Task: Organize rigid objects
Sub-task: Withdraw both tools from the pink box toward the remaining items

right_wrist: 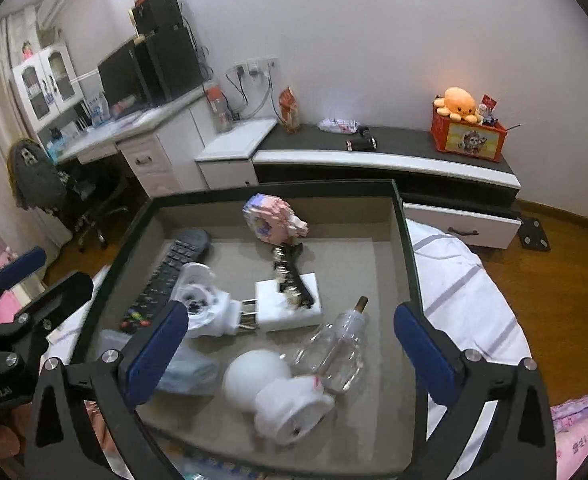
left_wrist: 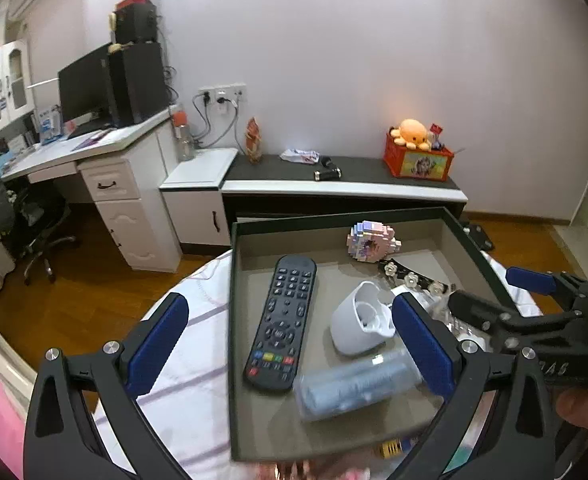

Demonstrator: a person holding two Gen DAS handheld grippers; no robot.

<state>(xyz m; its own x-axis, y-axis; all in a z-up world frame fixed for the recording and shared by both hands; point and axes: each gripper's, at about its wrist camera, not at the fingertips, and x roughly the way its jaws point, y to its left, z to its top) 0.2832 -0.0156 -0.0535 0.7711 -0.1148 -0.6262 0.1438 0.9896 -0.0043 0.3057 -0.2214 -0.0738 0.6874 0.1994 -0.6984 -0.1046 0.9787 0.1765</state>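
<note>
I judge sorting nearly done: black remote control (left_wrist: pixel 282 324), white plug adapter (right_wrist: pixel 288 304) and clear glass bottle (right_wrist: pixel 339 350) lie in the grey-lined shallow box (right_wrist: pixel 403 248); left gripper (left_wrist: pixel 290 340) and right gripper (right_wrist: pixel 290 350) both spread, empty.

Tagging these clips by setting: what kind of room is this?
Most likely a home bedroom or study: a computer desk with a monitor, a low wall cabinet bearing an orange plush octopus, and striped bedding under the tray.

A lived-in bedroom at home is showing here. Against the wall, a low TV cabinet (right_wrist: pixel 385 158) is carrying a red toy box (right_wrist: pixel 467 138) with an orange plush octopus (right_wrist: pixel 457 104); left of that cabinet a white desk (right_wrist: pixel 134 132) is holding a monitor (right_wrist: pixel 120 78), with an office chair (right_wrist: pixel 78 196) standing beside it.
</note>
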